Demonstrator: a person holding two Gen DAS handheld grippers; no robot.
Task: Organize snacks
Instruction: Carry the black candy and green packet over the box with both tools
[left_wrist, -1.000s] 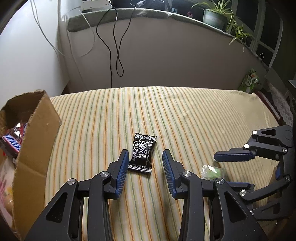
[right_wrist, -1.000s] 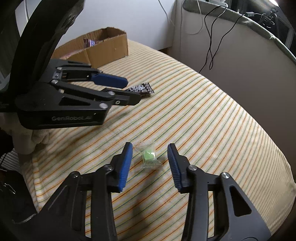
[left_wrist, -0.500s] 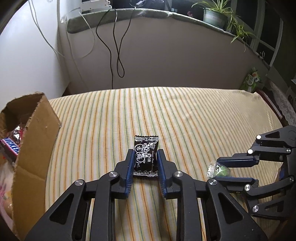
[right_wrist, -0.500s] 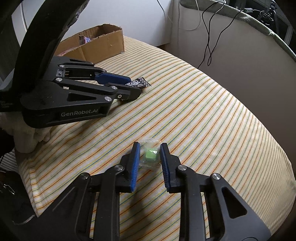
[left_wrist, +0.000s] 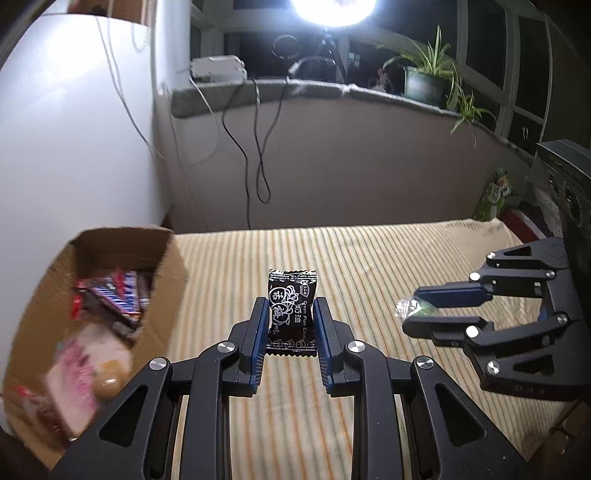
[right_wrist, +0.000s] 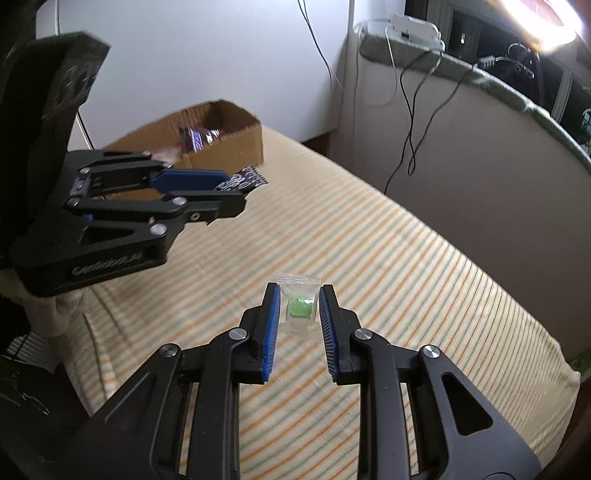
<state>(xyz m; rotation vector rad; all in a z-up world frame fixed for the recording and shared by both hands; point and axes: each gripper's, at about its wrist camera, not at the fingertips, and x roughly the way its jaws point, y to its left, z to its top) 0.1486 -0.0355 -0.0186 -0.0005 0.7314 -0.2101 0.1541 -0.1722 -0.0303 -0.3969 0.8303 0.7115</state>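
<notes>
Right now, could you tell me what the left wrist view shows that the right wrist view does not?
Only the left wrist view shows the potted plant on the sill and the printed face of the black candy packet in the left tool. Only the right wrist view shows the green candy clearly inside its clear wrapper, gripped by the right tool. Both show the cardboard box of snacks, the striped cloth and hanging cables.

Black candy wrapper (left_wrist: 291, 310), striped yellow cloth (left_wrist: 369, 266)
</notes>
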